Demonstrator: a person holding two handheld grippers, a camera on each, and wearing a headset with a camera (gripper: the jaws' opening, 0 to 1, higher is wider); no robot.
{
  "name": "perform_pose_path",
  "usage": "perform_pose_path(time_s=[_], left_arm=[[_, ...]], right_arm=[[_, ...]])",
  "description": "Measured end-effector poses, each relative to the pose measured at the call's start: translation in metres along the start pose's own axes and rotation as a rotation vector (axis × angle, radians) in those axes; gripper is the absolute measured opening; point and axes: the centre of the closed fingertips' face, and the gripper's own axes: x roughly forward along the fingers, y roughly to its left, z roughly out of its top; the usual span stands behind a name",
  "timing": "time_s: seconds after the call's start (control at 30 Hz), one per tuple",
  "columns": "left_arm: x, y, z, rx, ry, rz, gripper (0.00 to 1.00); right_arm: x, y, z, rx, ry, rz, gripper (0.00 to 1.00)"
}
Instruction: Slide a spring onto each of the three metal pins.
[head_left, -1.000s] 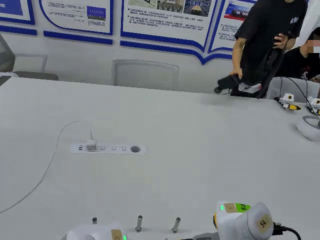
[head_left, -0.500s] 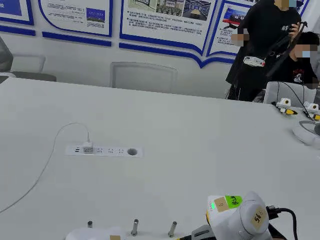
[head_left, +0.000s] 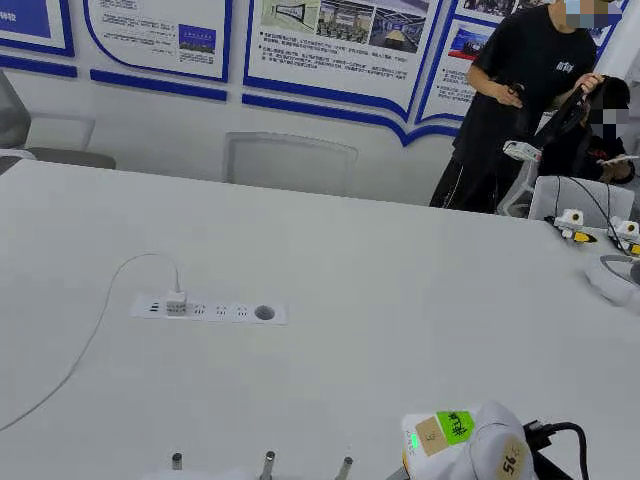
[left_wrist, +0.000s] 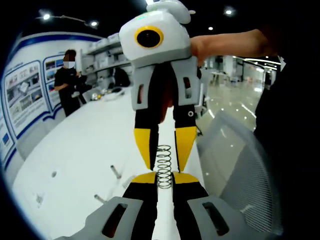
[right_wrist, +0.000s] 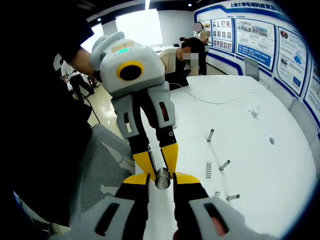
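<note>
One steel spring (left_wrist: 164, 159) is caught between both grippers just off the table's near edge. In the left gripper view my left gripper (left_wrist: 164, 179) is shut on its lower end, and my right gripper (left_wrist: 166, 166) comes down from above with its yellow fingers (left_wrist: 145, 146) against the upper coils. In the right gripper view the spring (right_wrist: 161, 178) shows end-on between my right gripper's (right_wrist: 161, 180) tips, with the left gripper (right_wrist: 159, 167) facing it. Three upright metal pins (head_left: 267, 464) stand bare near the table's front edge. The nearest pin (right_wrist: 224, 165) has a loose spring (right_wrist: 208, 169) lying beside it.
A white power strip (head_left: 210, 310) with a plugged charger and a cable (head_left: 90, 340) lies mid-table. The white table (head_left: 400, 280) is bare around it. A mesh chair (right_wrist: 100, 165) stands close beneath the grippers. People (head_left: 520, 100) and other gear (head_left: 575, 222) are at the far right.
The head camera has tilted up, so the pins and the right gripper sit lower in the picture. The person at the far right has shifted stance. The pins have not moved.
</note>
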Motion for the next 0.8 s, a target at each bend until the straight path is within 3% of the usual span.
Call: perform_pose_path(time_s=[0.43, 0.8], left_arm=[[0.001, -0.01, 0.002, 0.018, -0.014, -0.054, 0.09], [0.0, -0.015, -0.005, -0.032, -0.012, -0.069, 0.1]], right_arm=[[-0.002, 0.008, -0.003, -0.049, 0.042, 0.051, 0.14], [0.006, 0.013, -0.004, -0.054, 0.065, 0.071, 0.12]])
